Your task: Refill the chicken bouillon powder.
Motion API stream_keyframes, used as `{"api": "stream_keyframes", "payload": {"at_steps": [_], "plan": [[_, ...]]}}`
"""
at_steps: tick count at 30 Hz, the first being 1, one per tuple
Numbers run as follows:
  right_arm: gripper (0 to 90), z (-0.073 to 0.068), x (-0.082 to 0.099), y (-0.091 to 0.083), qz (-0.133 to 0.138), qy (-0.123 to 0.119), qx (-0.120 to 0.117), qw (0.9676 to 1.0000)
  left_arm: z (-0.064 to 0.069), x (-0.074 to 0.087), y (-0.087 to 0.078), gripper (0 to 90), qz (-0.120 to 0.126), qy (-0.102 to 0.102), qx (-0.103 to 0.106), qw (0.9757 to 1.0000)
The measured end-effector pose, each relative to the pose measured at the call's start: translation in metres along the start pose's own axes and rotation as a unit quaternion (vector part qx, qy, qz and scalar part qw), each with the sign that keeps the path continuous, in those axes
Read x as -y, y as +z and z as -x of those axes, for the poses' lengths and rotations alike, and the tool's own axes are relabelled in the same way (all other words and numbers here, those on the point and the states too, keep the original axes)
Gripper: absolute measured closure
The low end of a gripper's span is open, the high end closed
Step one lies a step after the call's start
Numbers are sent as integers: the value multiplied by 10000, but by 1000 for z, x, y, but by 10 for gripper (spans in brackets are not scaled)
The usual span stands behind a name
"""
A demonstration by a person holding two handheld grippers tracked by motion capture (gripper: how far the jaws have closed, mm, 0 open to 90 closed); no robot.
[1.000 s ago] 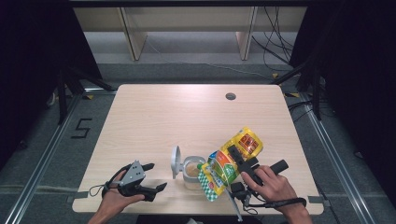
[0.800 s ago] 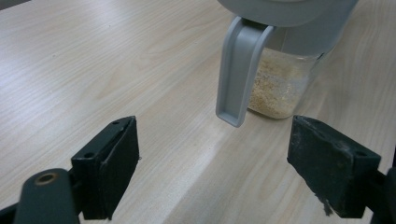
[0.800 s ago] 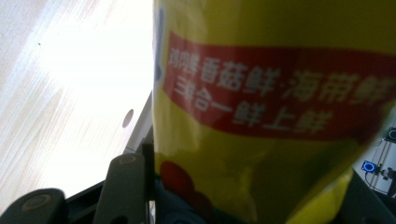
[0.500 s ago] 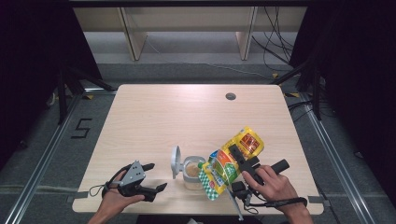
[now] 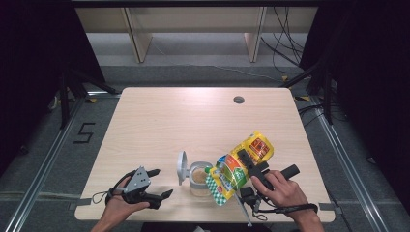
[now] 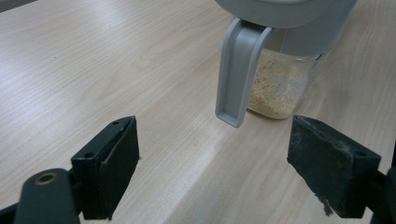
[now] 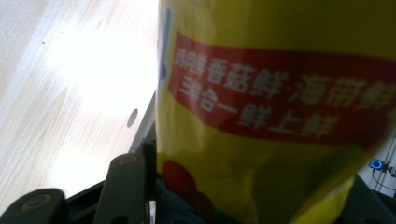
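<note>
Yellow pouch (image 5: 244, 162), clamped in the right gripper (image 5: 246, 162), tilts over the open jar (image 5: 199, 176) near the table's front edge, apparently pouring; keep its mouth centred; left gripper (image 5: 157, 183) idles wide.

The light wooden table (image 5: 159, 125) has a small dark round cable hole (image 5: 238, 100) near its far right corner. Beyond the table's far edge stands a pale wooden shelf unit (image 5: 193, 29) with two upright legs. Black cables (image 5: 285, 53) trail on the grey floor to the right of it. Left of the table, a "5" marking (image 5: 83, 132) lies on the floor.
</note>
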State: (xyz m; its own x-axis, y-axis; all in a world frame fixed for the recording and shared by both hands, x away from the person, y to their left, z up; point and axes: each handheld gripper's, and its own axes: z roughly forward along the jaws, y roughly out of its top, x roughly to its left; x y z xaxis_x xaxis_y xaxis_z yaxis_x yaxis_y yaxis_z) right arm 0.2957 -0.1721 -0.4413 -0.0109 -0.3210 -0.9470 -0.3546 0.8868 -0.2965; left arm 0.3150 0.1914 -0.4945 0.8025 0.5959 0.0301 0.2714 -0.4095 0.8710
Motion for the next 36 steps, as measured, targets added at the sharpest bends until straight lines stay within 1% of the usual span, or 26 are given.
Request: {"api": "stream_keyframes", "payload": {"at_steps": [1,3,5,7,10,12,13,14,15,16,17,18,19,20,21,22,24,25,26,27,30,31,32,33,35,36], "plan": [[519,1,0,1,39,-79,20,10000,1,0,0,163,17,-161,13,9999],[519,1,0,2,47,-82,22,10000,1,0,0,163,3,-104,-4,9999],[520,2,0,2,67,-134,26,9999,0,0,0,163,-24,3,9,10000],[521,0,0,0,-1,-55,32,10000,0,0,0,163,-6,-17,0,10000],[524,1,-1,0,-12,-78,38,10000,0,0,1,163,-9,-20,-10,10000],[532,5,-2,-3,17,-229,152,9996,0,0,0,163,-12,-6,-6,10000],[532,10,-2,-5,-74,-521,130,9985,-1,-1,0,163,-8,-23,5,10000],[533,11,-2,-6,-92,-477,161,9987,0,0,0,163,-8,-16,-9,10000],[533,8,-3,-6,-2,-92,202,9998,0,0,0,163,-9,-10,-12,10000],[533,10,-3,-5,55,-195,257,9995,0,0,0,163,-13,-15,-4,10000],[534,16,-3,-9,-147,-555,147,9982,0,0,0,163,-16,-8,-9,10000],[534,15,-3,-8,-103,-526,235,9983,0,0,0,163,-4,-31,-14,10000],[534,15,-3,-8,-103,-526,235,9983,0,0,0,163,-4,-31,-14,10000],[534,16,-4,-10,-152,-586,107,9981,0,0,1,163,-9,-19,-16,10000],[534,14,-4,-9,-162,-554,59,9983,0,0,0,163,-12,-28,-16,10000],[534,14,-5,-9,-151,-630,76,9979,0,0,0,163,-12,-28,-16,10000],[534,11,-6,-7,-110,-610,52,9981,0,0,1,163,5,-13,10,10000],[534,12,-6,-7,-123,-704,36,9974,-1,0,1,163,-25,10,6,10000],[534,12,-6,-7,-123,-704,36,9974,-1,0,1,163,-25,10,6,10000],[534,9,-7,-6,-54,-628,62,9980,1,1,1,163,-26,-130,-24,9999],[534,10,-9,-7,-63,-657,52,9978,1,1,1,163,-41,-120,-32,9999],[534,10,-9,-7,-63,-657,52,9978,1,1,2,163,-40,-188,17,9998],[534,11,-9,-7,-42,-668,77,9977,1,1,2,163,-67,-190,3,9998],[534,12,-10,-7,-53,-719,73,9974,1,1,2,163,-23,-200,-21,9998],[534,12,-10,-7,-38,-751,89,9971,1,1,2,163,-26,-156,-20,9999],[534,12,-10,-7,-46,-728,90,9973,1,1,2,163,-26,-156,-20,9999]]}}
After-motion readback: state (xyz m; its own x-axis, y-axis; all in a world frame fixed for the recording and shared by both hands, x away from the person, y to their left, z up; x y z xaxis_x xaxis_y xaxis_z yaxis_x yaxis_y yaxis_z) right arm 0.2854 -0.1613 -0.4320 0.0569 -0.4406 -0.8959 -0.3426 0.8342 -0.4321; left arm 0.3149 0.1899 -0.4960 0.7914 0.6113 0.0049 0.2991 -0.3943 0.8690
